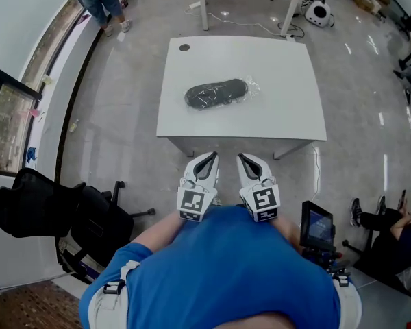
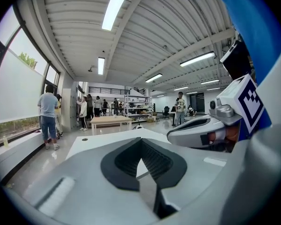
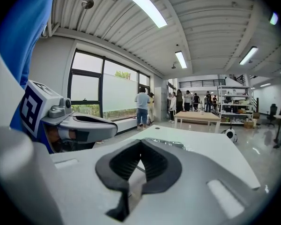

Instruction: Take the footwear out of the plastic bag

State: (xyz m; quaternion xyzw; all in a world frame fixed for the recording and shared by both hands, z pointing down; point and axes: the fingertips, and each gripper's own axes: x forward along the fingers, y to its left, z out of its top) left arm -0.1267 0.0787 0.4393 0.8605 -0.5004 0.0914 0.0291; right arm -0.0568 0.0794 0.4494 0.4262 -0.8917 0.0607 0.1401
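1. White table [image 1: 288,101] is carrying the plastic bag [image 1: 250,88] with the dark footwear [image 1: 216,94] inside, lying ahead of both claws and well apart from them.
2. Its long axis is running crosswise to their pointing line, and the left gripper [image 1: 207,157] is sitting slightly nearer.
3. That claw and the right gripper [image 1: 245,159] are both showing jaws clenched together, gripping nothing.

- We can read no words, numbers or brand names anywhere.
- The only signs are black-and-white square markers [image 1: 194,202] on the left gripper [image 1: 210,157] and the right gripper [image 1: 244,158]; they spell nothing.
- The small screen [image 1: 318,225] is too blurred for us to read.
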